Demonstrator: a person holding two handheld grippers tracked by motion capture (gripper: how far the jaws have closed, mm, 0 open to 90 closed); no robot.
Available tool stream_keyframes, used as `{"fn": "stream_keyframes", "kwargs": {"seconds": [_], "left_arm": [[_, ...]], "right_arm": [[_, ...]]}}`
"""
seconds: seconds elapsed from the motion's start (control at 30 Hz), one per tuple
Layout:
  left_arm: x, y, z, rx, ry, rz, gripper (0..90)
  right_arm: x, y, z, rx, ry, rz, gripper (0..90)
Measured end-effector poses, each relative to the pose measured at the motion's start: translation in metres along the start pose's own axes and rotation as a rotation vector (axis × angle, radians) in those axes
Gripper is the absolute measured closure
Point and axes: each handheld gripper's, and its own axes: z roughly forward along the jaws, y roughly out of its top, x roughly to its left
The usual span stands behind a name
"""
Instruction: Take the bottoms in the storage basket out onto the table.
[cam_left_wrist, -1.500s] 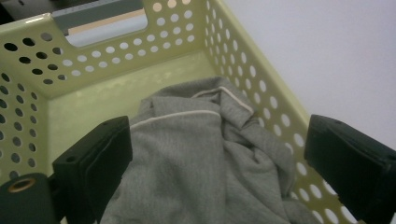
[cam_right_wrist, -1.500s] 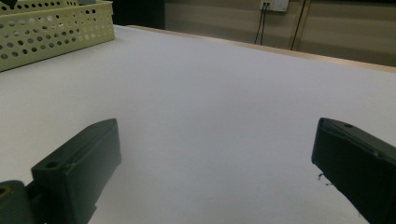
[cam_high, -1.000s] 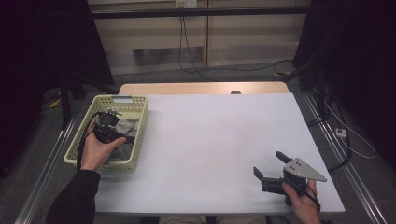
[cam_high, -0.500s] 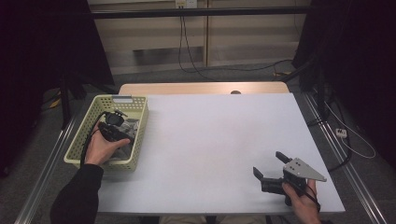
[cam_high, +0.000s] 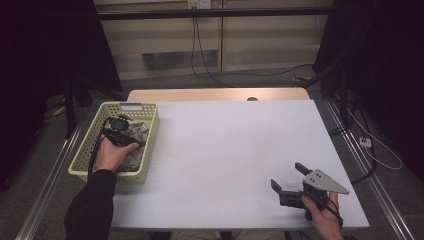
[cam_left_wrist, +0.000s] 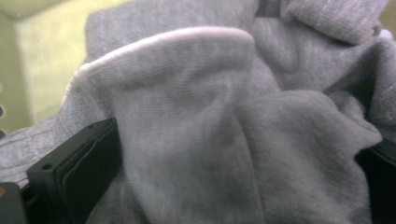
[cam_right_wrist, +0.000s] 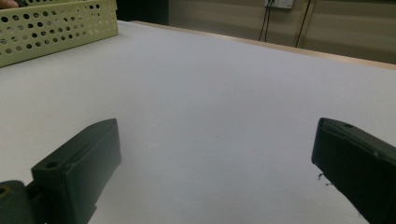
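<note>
One grey cloth, crumpled in basket at table's left edge. Soft, light, limp; likely bunches. Left gripper wide open, fold between jaws, unpinched. Take raised fold.

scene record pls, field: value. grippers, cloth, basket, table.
left gripper: in the basket, jaws wide after just opening, a fold of cloth between them
grey cloth: crumpled in the basket, not clamped as far as the left gripper view shows
basket: pale green, perforated, at the table's left edge
right gripper: open, nothing between the jaws, low over the near right of the table
table: white top
</note>
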Motion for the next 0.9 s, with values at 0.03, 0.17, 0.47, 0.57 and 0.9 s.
{"fn": "stream_keyframes", "kwargs": {"seconds": [0.03,0.17,0.47,0.57,0.9], "left_arm": [[0.000,0.000,0.000,0.005,-0.007,0.000,0.0],[0.002,-0.001,0.000,0.034,-0.057,-0.024,0.0],[-0.001,-0.005,0.002,0.063,-0.080,0.032,0.0],[-0.004,-0.006,0.003,0.062,-0.053,0.039,0.0],[-0.010,-0.002,-0.002,0.120,-0.020,0.022,12.4]], "right_arm": [[0.000,0.000,0.000,0.001,0.001,0.000,1.6],[0.000,0.000,0.001,0.004,0.001,0.000,1.6],[0.001,-0.001,0.001,0.011,0.006,-0.001,1.7],[0.001,-0.001,0.000,0.011,0.009,-0.004,1.7],[0.001,-0.001,-0.001,0.012,0.013,-0.006,1.7]]}}
